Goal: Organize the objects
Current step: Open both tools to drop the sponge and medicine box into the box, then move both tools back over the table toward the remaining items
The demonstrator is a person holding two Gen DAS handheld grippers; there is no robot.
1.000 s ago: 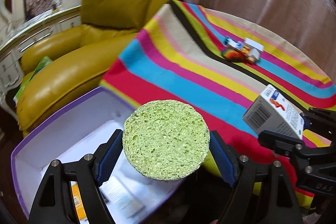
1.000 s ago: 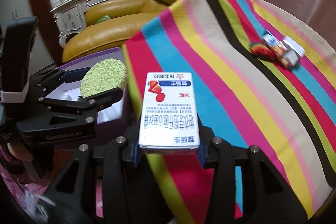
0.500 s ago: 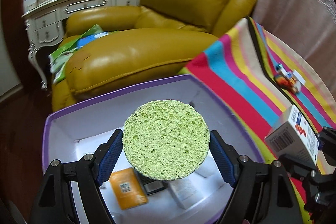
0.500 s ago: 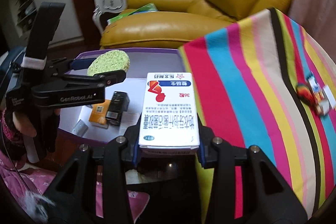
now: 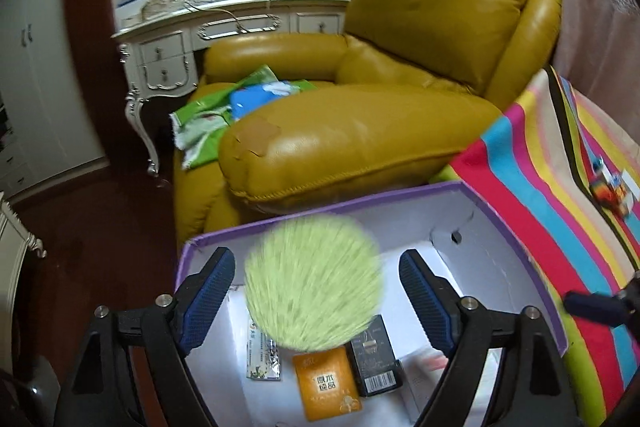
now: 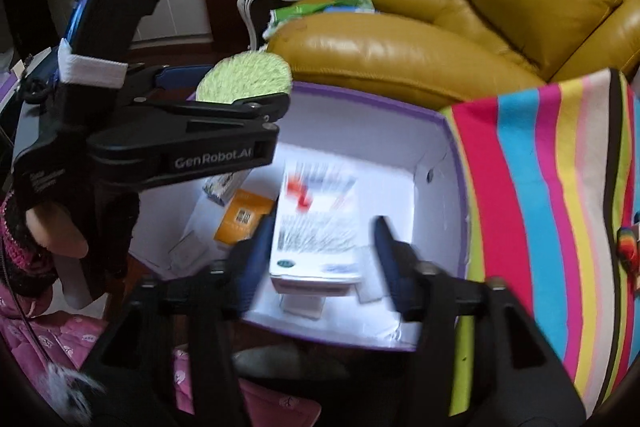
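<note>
You see a round green sponge (image 5: pixel 312 283), motion-blurred, above the far-left part of the purple-rimmed white box (image 5: pixel 516 251). The white medicine carton (image 6: pixel 316 227), also blurred, lies face up over the box's near edge, its red-marked end pointing away.

The left gripper (image 5: pixel 316 287) has its jaws spread wide, blue pads (image 5: pixel 208 291) standing clear on either side. The right gripper (image 6: pixel 320 247) also has its fingers parted, its outline blurred. A hand (image 6: pixel 56 231) in a dark knitted cuff grips the left gripper's handle
</note>
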